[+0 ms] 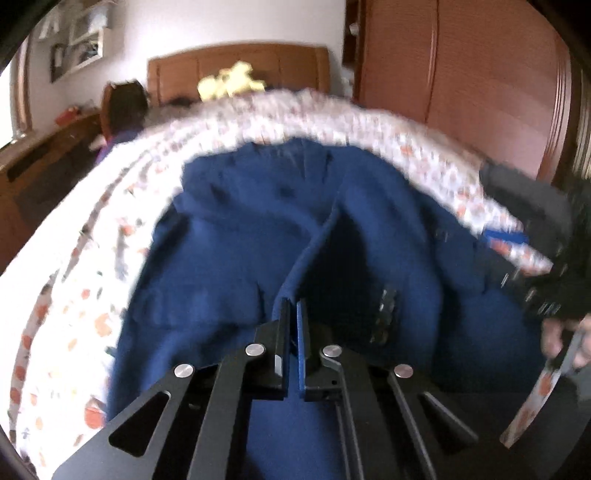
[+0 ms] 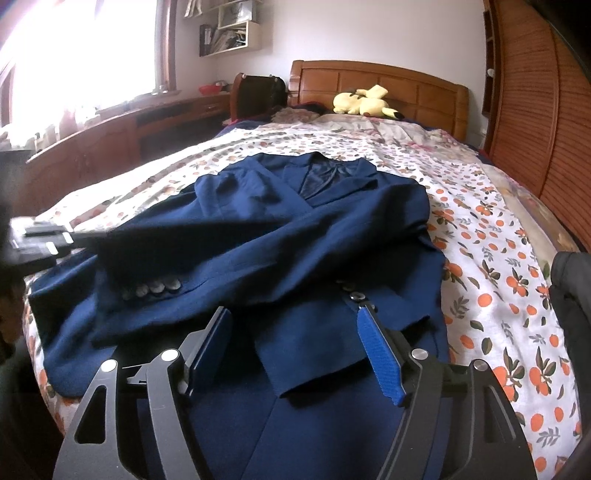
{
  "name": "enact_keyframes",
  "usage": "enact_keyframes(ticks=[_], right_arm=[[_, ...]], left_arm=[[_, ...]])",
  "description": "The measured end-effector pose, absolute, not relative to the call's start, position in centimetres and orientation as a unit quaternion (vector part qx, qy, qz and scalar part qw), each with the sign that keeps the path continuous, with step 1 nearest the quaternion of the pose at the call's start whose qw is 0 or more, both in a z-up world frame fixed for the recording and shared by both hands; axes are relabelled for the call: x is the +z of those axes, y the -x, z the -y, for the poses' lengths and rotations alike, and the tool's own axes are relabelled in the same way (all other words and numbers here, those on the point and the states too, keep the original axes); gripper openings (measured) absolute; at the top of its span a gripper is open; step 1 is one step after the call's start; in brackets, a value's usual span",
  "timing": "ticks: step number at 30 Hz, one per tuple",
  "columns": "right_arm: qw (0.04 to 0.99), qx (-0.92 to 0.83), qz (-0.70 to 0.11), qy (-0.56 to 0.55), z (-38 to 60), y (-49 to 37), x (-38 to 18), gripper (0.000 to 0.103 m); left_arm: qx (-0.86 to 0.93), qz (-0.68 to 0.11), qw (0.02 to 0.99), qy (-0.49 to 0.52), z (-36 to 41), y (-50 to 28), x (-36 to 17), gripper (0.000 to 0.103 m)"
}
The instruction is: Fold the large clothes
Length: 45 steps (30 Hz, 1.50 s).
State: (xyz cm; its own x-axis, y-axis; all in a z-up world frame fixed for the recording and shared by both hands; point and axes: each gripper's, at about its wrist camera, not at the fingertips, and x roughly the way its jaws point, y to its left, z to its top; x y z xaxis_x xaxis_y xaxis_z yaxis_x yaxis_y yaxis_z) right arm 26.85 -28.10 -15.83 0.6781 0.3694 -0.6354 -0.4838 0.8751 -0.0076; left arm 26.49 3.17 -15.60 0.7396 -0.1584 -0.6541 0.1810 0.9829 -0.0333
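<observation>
Since the blue jacket sprawls limp and fairly heavy across the bed, centre frame, grab hems or edges. Left gripper pinches a raised fabric edge; right gripper spread, empty, over the lower front.

Premises: a home bedroom — wooden-headboard bed under an orange-print bedsheet, yellow plush toy at its head, louvred wooden wardrobe, wall shelf beside a window.
</observation>
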Motion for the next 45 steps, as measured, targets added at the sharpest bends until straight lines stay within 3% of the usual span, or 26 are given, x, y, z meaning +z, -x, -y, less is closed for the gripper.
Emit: enact_keyframes(ticks=[7, 14, 17, 19, 21, 27, 45], right_arm=[[0.913, 0.232, -0.325, 0.086, 28.3, -26.8, -15.7, 0.068], [0.913, 0.232, -0.324, 0.084, 28.4, -26.8, -15.7, 0.068], [0.913, 0.233, -0.324, 0.085, 28.4, -26.8, -15.7, 0.068], [0.913, 0.233, -0.324, 0.085, 28.5, -26.8, -15.7, 0.068], [0.913, 0.234, -0.323, 0.086, 28.6, -26.7, -15.7, 0.068], [0.912, 0.234, -0.325, 0.086, 28.6, -26.6, -15.8, 0.068], [0.907, 0.24, -0.333, 0.094, 27.4, -26.5, -16.5, 0.068]], left_arm=[[-0.061, -0.29, 0.955, -0.007, -4.7, -25.9, -9.6, 0.002], [-0.03, -0.322, 0.946, -0.018, -6.6, -28.4, -10.7, 0.003], [-0.015, -0.328, 0.944, -0.023, -7.2, -28.7, -11.4, 0.009], [-0.007, -0.325, 0.945, -0.027, -7.4, -28.5, -11.8, 0.029], [-0.003, -0.318, 0.948, -0.03, -7.5, -28.0, -11.8, 0.059], [0.01, -0.309, 0.95, -0.045, -7.2, -26.5, -12.2, 0.095], [-0.025, -0.334, 0.941, -0.036, -5.8, -19.8, -16.0, 0.098]])
